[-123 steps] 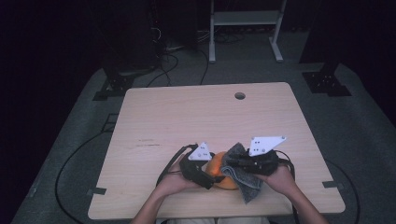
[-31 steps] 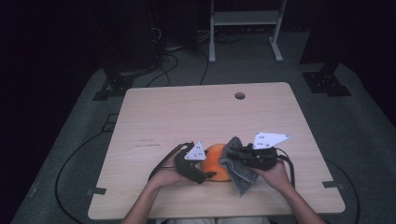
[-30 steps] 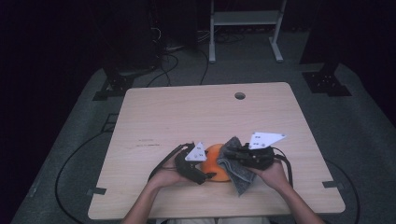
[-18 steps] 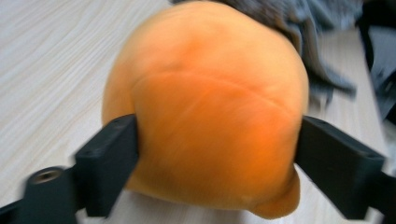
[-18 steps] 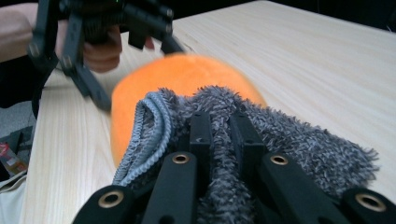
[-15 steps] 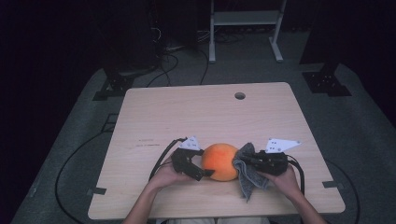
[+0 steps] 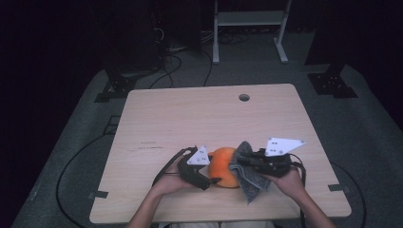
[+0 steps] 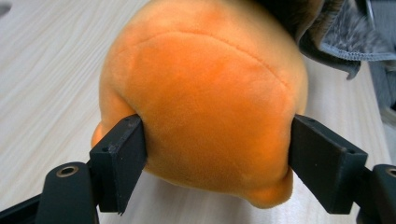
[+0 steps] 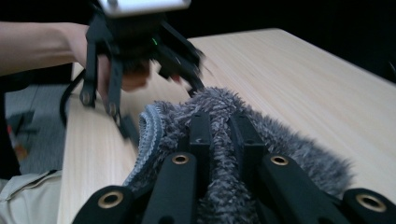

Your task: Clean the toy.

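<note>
Plush [image 7: 224, 166] sits in my left gripper [image 8: 215, 158], jaws just tightened; right gripper [image 9: 219, 135] pinches cloth [image 7: 247, 175] beside it; hard wiping may push it loose.

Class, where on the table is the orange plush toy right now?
In the high view, the orange plush toy sits near the table's front edge, between the left gripper and the grey cloth.

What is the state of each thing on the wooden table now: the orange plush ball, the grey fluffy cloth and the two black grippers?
Orange plush ball: resting on the table, held between the jaws of the left gripper, one jaw on each side.
Grey fluffy cloth: crumpled, pinched between the jaws of the right gripper, against the ball's side.
Left gripper: closed on the ball; its jaws have just been closing.
Right gripper: shut on the cloth.
</note>
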Tool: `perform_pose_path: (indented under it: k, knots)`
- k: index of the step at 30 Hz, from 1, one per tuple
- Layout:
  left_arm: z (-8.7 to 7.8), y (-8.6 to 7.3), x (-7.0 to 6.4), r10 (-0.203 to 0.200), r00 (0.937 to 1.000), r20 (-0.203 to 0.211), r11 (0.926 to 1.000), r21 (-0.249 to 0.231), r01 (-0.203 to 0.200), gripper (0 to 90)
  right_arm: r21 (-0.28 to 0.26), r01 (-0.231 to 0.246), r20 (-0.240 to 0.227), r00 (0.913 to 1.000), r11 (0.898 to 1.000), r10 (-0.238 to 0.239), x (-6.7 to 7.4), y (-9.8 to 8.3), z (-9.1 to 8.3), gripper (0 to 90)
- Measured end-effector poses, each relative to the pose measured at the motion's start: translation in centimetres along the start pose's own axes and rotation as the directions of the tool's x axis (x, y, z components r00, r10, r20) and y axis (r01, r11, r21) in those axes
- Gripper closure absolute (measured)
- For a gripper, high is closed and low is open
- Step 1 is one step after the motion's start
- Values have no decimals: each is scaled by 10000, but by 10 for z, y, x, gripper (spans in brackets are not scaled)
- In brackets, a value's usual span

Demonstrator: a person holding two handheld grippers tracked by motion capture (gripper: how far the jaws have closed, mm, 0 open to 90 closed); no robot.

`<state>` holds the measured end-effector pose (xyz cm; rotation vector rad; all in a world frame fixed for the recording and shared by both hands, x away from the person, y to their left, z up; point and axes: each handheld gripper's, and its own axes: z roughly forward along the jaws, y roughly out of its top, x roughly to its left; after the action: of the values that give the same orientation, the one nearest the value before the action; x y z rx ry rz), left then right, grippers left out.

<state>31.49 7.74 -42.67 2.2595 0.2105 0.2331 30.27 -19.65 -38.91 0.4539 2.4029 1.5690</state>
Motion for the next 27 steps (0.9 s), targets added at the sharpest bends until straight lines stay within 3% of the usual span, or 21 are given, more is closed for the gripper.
perform_pose_path:
  k: [2,3,4,6,8,10,13,19,22,27]
  knots:
    - [2,-1,-3,340,9994,76,9990,277,-342,228,538,400,-254,9989,9978,-387,3,13,17,803]
    - [3,-2,-4,317,9995,91,9990,321,-320,227,760,463,-315,9985,9960,-440,3,14,22,804]
    - [2,-3,-3,158,9998,150,9994,314,-163,216,1074,442,-370,9985,9932,-404,1,14,29,805]
    - [1,-5,2,-601,9976,346,9982,-9,602,158,1282,429,-404,9985,9908,-381,1,9,37,805]
    - [-2,-6,8,-1267,9907,503,9898,-594,1296,122,1215,321,-604,9979,9921,-249,2,5,41,805]
    - [1,-4,10,-1464,9886,361,9883,-380,1478,141,1134,390,-646,9974,9928,-318,5,3,43,805]
    - [3,-5,8,-1341,9905,316,9908,-150,1346,181,957,278,-506,9985,9950,-230,5,-3,37,806]
    - [4,-16,7,-1559,9869,417,9878,100,1556,197,535,-427,-135,9990,9977,435,-4,-27,11,806]
    - [3,-14,4,-1311,9906,389,9913,202,1304,200,406,-693,-138,9975,9968,699,-6,-35,5,805]
    - [-2,4,4,-827,9966,-51,9950,-565,823,126,402,-545,12,9985,9977,545,-3,-35,8,806]
